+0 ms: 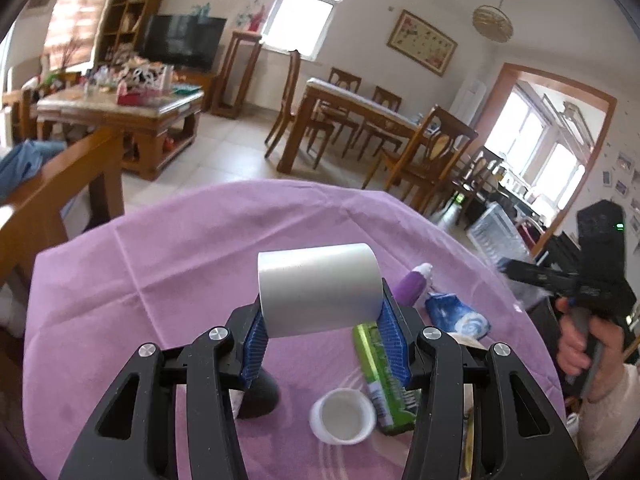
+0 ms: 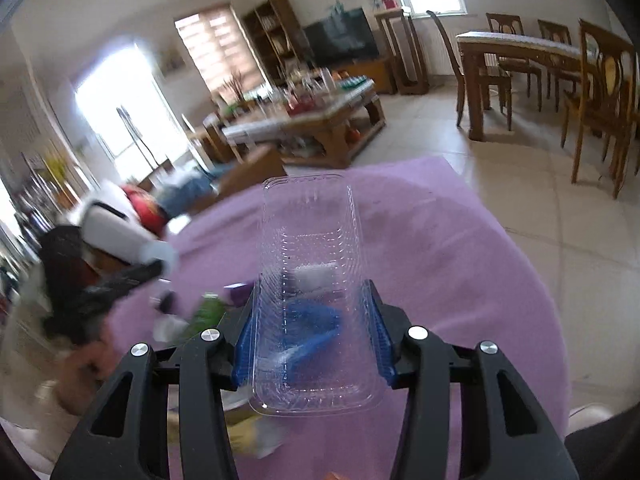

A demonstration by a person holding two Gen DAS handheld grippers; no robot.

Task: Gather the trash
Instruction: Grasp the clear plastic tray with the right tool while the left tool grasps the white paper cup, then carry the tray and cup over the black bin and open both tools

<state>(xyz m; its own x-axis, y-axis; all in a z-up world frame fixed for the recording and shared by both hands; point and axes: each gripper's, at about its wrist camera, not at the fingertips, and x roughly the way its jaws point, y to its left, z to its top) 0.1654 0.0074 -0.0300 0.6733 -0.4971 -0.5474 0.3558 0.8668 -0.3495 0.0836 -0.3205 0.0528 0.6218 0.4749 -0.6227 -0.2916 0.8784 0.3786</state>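
The purple cloth (image 1: 168,248) covers my table. Above it, my right gripper (image 2: 312,336) squeezes a clear box (image 2: 312,280) between its blue pads. My left gripper (image 1: 324,328) pinches a white cup (image 1: 320,292), lifted over the cloth. Under the cup lie a green wrapper (image 1: 384,376) and a small tub (image 1: 344,416).

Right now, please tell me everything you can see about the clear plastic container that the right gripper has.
The clear plastic container is a see-through, roughly rectangular tray with ribbed walls, a rounded rim and thin, glossy plastic. It looks empty; the shapes seen through it appear to lie behind it. It is lifted above the purple tablecloth, lengthwise away from the camera. The right gripper has it between its blue pads, which press on its two long sides. Nothing else touches it.
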